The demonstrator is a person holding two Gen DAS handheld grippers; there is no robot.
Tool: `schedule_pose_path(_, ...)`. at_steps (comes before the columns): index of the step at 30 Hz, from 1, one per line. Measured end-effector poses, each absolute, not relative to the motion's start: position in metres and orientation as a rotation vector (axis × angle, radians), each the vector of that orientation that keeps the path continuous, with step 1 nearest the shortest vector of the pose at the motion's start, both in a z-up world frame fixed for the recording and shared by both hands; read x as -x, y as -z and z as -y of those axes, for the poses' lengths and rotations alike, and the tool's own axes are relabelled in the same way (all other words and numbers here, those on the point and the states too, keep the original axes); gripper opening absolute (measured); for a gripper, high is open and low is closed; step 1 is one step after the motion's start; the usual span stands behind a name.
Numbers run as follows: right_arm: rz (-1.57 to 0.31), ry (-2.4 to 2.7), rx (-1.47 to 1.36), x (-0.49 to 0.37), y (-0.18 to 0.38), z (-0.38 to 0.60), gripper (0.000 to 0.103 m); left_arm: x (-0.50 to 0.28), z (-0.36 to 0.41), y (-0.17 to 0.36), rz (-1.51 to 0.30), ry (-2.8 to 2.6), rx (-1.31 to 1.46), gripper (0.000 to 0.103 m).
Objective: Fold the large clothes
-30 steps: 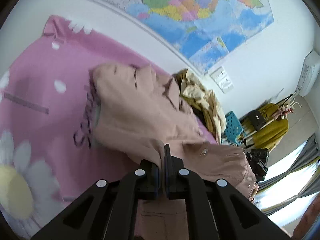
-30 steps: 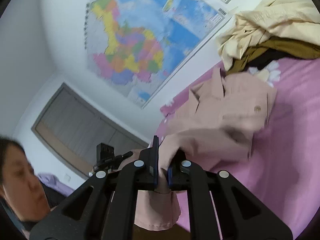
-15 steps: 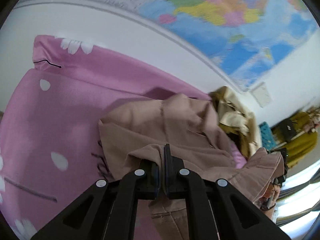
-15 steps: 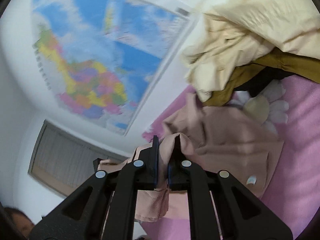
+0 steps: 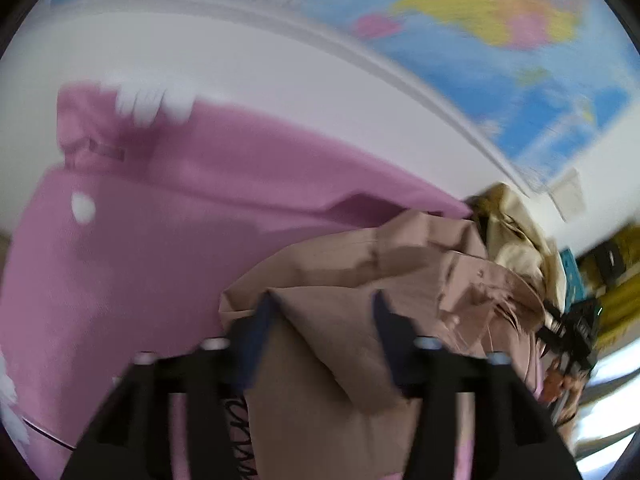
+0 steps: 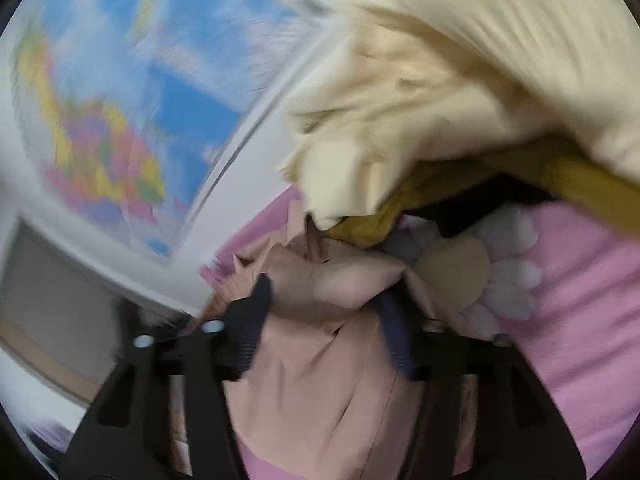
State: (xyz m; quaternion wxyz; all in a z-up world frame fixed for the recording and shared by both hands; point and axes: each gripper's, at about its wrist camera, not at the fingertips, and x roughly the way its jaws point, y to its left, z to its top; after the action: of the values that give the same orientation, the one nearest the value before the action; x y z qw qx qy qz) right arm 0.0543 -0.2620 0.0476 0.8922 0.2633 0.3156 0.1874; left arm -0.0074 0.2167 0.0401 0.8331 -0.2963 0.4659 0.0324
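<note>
Opening over the pink bedsheet point(image 5: 168, 240), the left gripper point(image 5: 320, 312) and right gripper point(image 6: 326, 296) are spreading their fingers apart, the beige jacket point(image 5: 340, 280) lying loose between them, pads not pressing it.

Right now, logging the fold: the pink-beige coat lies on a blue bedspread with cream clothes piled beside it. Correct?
Not quite. The bedspread is pink with white daisies, not blue; the right wrist view shows it. The pink-beige coat does lie on it, with cream clothes piled beside it.
</note>
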Motion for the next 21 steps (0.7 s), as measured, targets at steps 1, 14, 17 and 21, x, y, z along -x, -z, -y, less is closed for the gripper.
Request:
schedule_pose_path(1,-0.632,-0.378,-0.466,-0.044,-0.054,0.253,0.074,0.013,-0.210,-0.046,-0.974,-0.060,0.580,0.057)
schedule_pose_path(14,-0.710,-0.150,0.063,-0.065,-0.030,0.182,0.042,-0.020,-0.126,-0.024,-1.076,-0.058,0.224,0.039)
schedule_pose_path(17,-0.684,-0.193,0.010,-0.065,-0.044,0.189,0.025,-0.035,-0.140,-0.023,-1.078,-0.076,0.303,0.021)
schedule_pose_path(21,-0.604,-0.272,-0.130,-0.055,-0.077,0.203,0.016,-0.042,-0.177,-0.037,-1.015,-0.093,0.482,0.013)
